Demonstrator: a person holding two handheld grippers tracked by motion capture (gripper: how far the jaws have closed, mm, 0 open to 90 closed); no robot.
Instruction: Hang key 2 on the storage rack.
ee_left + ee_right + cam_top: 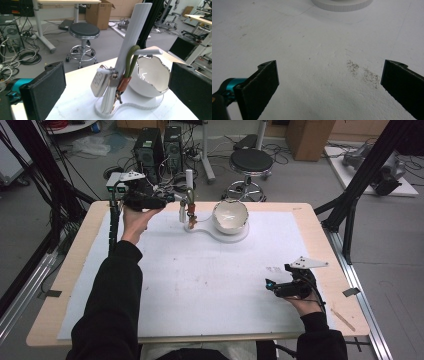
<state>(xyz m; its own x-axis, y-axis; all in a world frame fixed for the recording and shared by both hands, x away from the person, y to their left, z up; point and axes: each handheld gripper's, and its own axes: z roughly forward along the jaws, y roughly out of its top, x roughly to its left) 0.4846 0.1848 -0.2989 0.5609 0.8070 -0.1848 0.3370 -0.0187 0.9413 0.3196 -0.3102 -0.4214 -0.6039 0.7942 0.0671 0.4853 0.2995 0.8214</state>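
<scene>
Lab floor behind is all cables, PC towers and a stool (251,162); the work is on a white mat (200,280) over a wooden table (327,250). Left gripper (167,198) sits at the far left edge, jaws wide apart, nothing between the pads. Straight ahead of it, just beyond the jaws: white stand (133,37) with a peg, key fob (99,81) and keys hanging off it on a green loop (131,60). Bowl (152,77) is right behind the keys, on the same base. Right gripper (280,287) rests low on the mat, well apart from the stand, jaws also wide, empty.

My read: keys look hung and let go. Back the left gripper straight out, level, without clipping the fob, or it swings into the bowl. Leave the right parked.
</scene>
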